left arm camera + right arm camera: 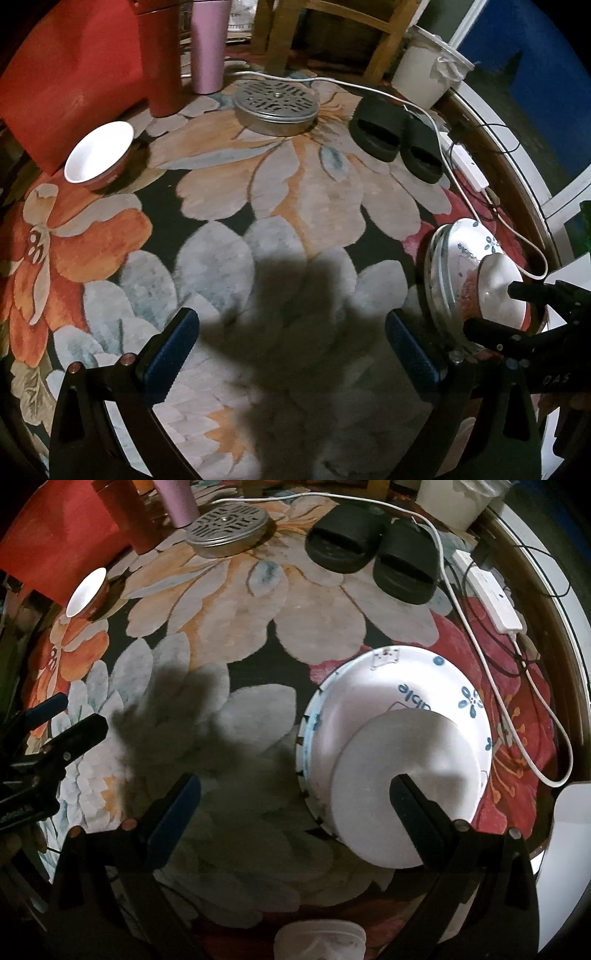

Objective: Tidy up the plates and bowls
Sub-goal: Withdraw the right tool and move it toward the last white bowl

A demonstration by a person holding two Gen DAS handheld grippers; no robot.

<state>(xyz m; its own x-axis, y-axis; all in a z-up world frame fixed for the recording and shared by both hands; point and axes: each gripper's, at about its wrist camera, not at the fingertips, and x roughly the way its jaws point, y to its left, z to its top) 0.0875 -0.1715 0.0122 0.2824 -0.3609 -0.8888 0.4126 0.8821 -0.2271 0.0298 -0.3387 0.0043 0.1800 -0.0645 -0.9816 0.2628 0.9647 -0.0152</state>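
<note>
Jaws of both grippers gape empty over bare rug (pixel 258 602), the right gripper (pixel 295 805) at the stacked plates' (pixel 369 686) near rim.

The flowered rug (pixel 280 206) is looking soft and fuzzy, like cloth. The white bowl (pixel 99 153) is shining, smooth and glossy inside. The plates (pixel 373 701) are looking smooth and shiny too. The round tin (pixel 276 107) with holes is looking like dull grey metal. The black slippers (pixel 373 554) are looking like matt rubber. The chair legs (pixel 384 40) are showing bare wood.
</note>
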